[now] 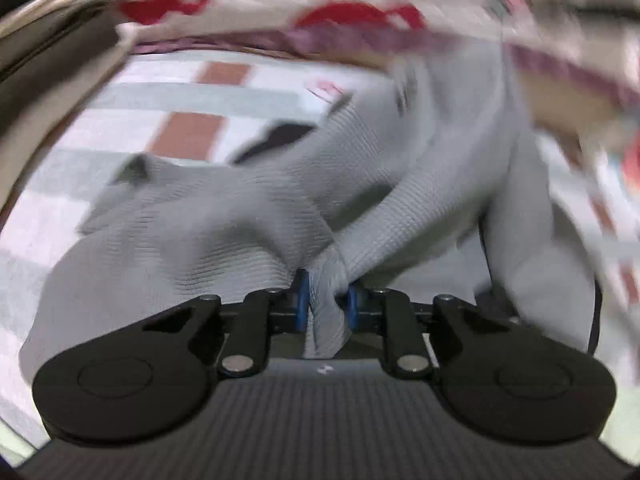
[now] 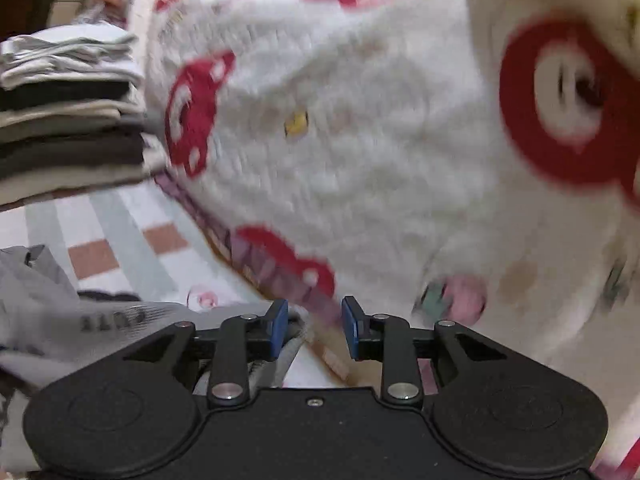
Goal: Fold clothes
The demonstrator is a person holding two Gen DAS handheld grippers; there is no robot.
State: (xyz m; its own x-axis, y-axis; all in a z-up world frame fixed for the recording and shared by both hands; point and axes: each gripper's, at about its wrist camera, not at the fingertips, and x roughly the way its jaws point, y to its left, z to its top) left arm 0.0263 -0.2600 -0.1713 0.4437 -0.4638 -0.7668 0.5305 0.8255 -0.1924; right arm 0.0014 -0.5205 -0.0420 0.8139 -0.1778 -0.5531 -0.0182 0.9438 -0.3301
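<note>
Left tool pinches grey garment.

The garment pinched in the left tool is plain light grey with a fine ribbed weave; in the right wrist view it carries dark lettering, too blurred to read. Both tools are black with blue pads. The fluffy blanket is white with red ring-like motifs and what may be a purple striped border. The sheet beneath is white, checked with pale grey-green bands and terracotta squares. The folded stack alternates grey, black, beige and charcoal layers.
</note>
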